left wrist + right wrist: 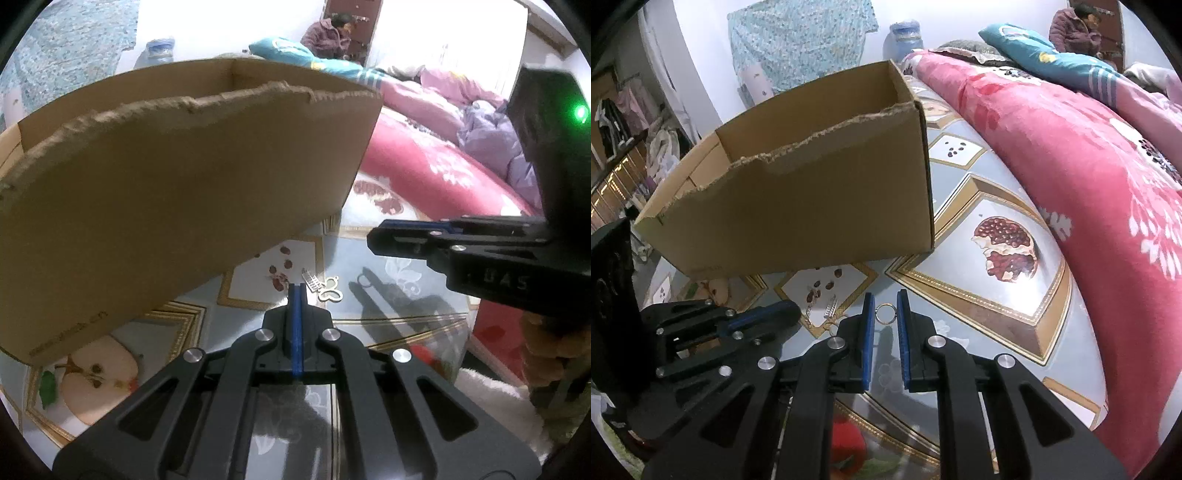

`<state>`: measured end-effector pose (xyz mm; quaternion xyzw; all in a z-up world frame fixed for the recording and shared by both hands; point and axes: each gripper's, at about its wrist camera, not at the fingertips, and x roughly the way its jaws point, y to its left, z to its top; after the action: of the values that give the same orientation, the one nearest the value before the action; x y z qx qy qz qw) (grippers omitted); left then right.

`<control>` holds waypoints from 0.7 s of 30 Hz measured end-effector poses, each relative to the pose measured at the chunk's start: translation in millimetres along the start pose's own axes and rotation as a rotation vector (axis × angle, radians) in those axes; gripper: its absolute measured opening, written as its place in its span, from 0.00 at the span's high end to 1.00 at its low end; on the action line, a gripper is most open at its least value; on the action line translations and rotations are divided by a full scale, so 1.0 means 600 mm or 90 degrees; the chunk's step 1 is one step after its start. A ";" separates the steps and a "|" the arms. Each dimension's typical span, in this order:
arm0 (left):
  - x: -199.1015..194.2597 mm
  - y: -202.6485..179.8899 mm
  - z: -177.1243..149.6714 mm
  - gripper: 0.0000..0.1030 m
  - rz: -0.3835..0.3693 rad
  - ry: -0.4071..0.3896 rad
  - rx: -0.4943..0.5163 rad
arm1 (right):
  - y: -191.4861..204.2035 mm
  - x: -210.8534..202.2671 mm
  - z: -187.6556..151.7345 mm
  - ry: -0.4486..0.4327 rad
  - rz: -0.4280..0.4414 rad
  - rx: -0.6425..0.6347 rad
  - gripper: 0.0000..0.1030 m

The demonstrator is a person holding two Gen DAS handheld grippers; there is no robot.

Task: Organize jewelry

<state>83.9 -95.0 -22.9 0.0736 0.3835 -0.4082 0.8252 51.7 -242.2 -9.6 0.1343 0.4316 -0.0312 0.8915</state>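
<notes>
Pinching looks shaky: left tool is pressed together at the charm pile near the box, whether anything is caught I cannot tell. Right tool brackets the ring, narrowly spread; flat ring may slide on the glossy surface.

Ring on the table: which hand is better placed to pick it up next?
Right. The right gripper has its jaws apart on either side of the ring. The left gripper is shut and sits by the butterfly charm, not the ring.
</notes>
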 end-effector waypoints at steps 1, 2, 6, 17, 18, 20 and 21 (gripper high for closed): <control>-0.004 0.003 0.000 1.00 -0.005 -0.004 -0.005 | -0.001 -0.003 0.000 -0.003 0.001 0.002 0.88; -0.008 0.007 0.000 1.00 -0.010 -0.007 -0.011 | -0.002 -0.004 0.001 -0.004 0.002 0.003 0.88; -0.015 0.020 0.004 1.00 -0.032 -0.010 -0.036 | -0.002 -0.011 0.002 -0.011 0.002 0.004 0.88; 0.027 0.011 0.017 0.81 -0.021 0.042 -0.031 | -0.006 -0.014 0.004 -0.013 0.000 0.008 0.88; 0.028 0.010 0.017 0.81 -0.018 0.038 -0.026 | -0.007 -0.014 0.003 -0.012 0.000 0.009 0.88; 0.030 0.006 0.018 0.81 -0.009 0.042 -0.015 | -0.008 -0.013 0.003 -0.012 0.000 0.009 0.88; 0.031 0.005 0.017 0.84 -0.001 0.042 -0.011 | -0.008 -0.013 0.003 -0.012 0.000 0.009 0.88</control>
<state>98.8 -109.2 -29.0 0.0798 0.4141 -0.4029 0.8123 47.6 -247.8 -3.3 0.1401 0.4228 -0.0358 0.8946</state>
